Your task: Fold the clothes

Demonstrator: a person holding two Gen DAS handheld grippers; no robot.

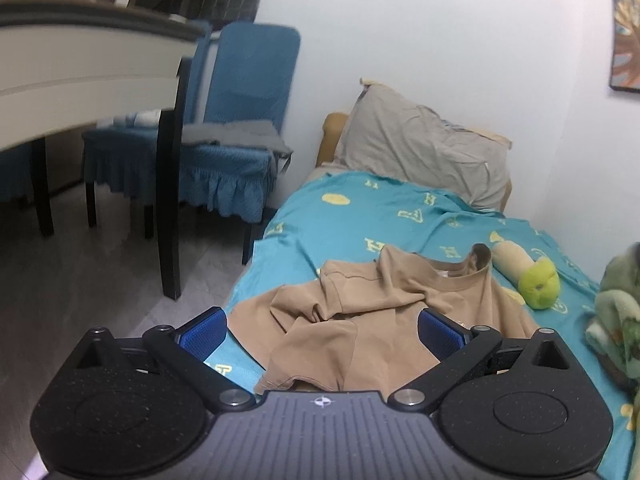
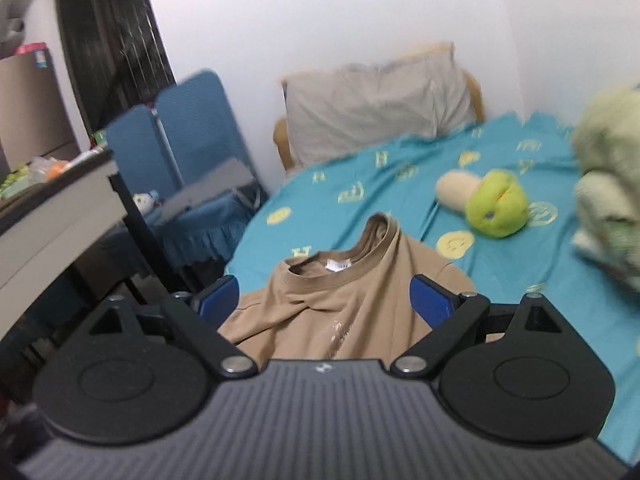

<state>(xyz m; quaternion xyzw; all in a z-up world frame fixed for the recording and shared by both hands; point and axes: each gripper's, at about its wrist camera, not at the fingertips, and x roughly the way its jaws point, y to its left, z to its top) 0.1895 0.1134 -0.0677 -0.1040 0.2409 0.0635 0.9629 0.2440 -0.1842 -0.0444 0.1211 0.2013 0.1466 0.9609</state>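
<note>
A tan T-shirt [image 1: 360, 312] lies crumpled on the teal bed sheet [image 1: 352, 216], its collar toward the pillow. My left gripper [image 1: 322, 330] is open, its blue pads [image 1: 202, 330] spread either side of the shirt's crumpled sleeve area, above it. In the right wrist view the same shirt [image 2: 332, 304] shows its collar and white label. My right gripper [image 2: 324, 298] is open, its pads [image 2: 430, 300] wide apart over the shirt's chest, just behind the collar. Neither gripper holds cloth.
A grey pillow [image 1: 420, 152] leans at the head of the bed. A green and cream plush toy [image 1: 528, 272] lies right of the shirt. A green blanket [image 1: 616, 312] is bunched at the far right. Blue-covered chairs [image 1: 240, 152] and a table [image 1: 80, 64] stand left of the bed.
</note>
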